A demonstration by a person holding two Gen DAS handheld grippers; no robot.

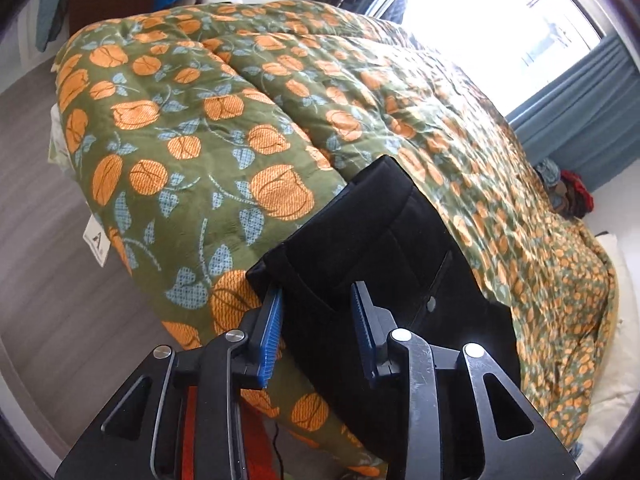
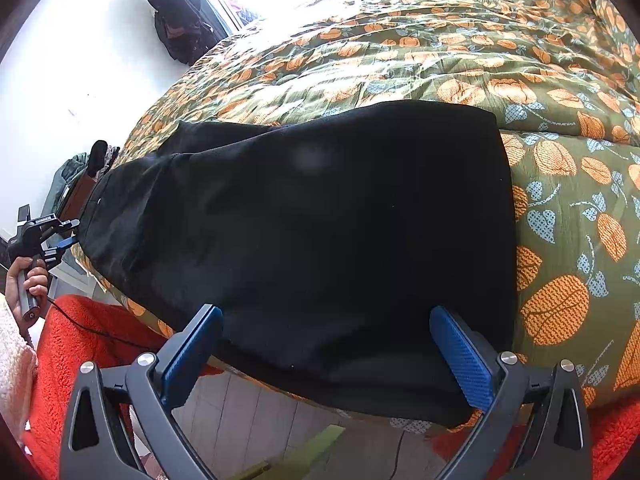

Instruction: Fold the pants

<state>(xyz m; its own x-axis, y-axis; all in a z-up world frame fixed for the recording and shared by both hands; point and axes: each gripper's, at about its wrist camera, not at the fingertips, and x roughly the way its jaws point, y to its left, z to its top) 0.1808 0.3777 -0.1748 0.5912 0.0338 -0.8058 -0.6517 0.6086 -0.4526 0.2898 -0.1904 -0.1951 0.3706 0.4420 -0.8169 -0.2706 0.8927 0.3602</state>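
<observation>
- The black pants (image 2: pixel 304 220) lie flat on the floral blanket (image 2: pixel 460 60), apparently folded lengthwise already.
- Right gripper (image 2: pixel 326 344) spread wide, hem between its jaws, not pinched.
- Left gripper (image 1: pixel 318 320) half-closed around the waistband corner, no clear pinch.
- The crosswise fold remains.

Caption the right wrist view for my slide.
Open right hand-held gripper poised over black pants lying on a leaf-print comforter.

black pants (image 2: pixel 304 232), green quilt (image 1: pixel 192 128) w/ orange leaves, blue pads (image 2: pixel 464 356)
</observation>
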